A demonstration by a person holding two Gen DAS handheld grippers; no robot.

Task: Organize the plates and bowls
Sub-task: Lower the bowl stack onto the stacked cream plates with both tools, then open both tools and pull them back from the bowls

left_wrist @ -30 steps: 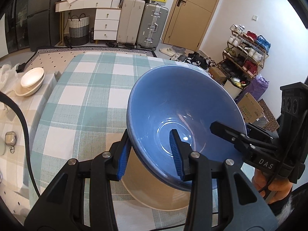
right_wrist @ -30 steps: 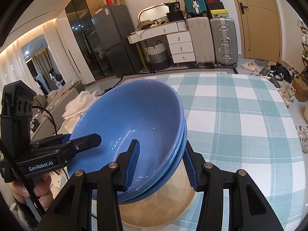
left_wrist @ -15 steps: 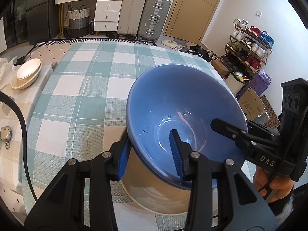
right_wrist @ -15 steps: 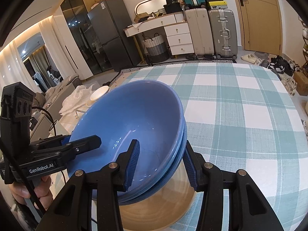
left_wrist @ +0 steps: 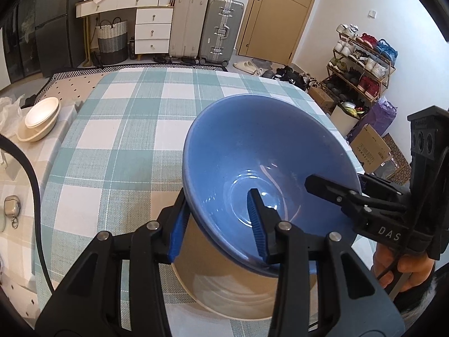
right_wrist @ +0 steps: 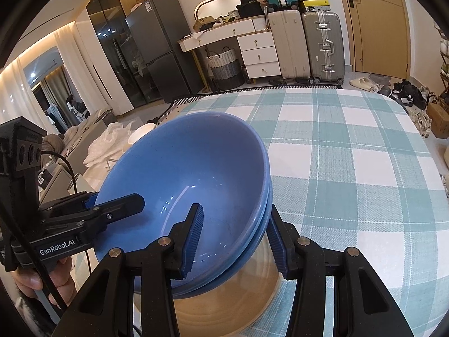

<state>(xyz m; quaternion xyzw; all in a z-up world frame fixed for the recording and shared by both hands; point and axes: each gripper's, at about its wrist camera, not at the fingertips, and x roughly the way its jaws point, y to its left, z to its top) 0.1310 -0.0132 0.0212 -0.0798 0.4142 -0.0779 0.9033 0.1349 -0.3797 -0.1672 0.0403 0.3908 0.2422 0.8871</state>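
Two nested blue bowls (left_wrist: 266,151) (right_wrist: 190,168) hang tilted just above a wide beige bowl (left_wrist: 238,289) (right_wrist: 224,309) that sits on the green checked tablecloth (left_wrist: 118,146). My left gripper (left_wrist: 216,227) is shut on the stack's near rim, one pad inside and one outside. My right gripper (right_wrist: 235,238) is shut on the opposite rim in the same way. Each gripper shows in the other's view: the right gripper (left_wrist: 331,191) at the right, the left gripper (right_wrist: 112,200) at the left. The blue stack hides most of the beige bowl's inside.
Stacked white bowls (left_wrist: 39,118) (right_wrist: 140,134) rest on a side surface left of the table, beside a crumpled white bag (right_wrist: 109,140). A small metal object (left_wrist: 11,207) lies near the left edge. Suitcases, drawers and a shoe rack stand beyond the table.
Both grippers have sunk a little with the blue bowls, bringing the stack closer over the beige bowl. Both grips on the rim look unchanged.
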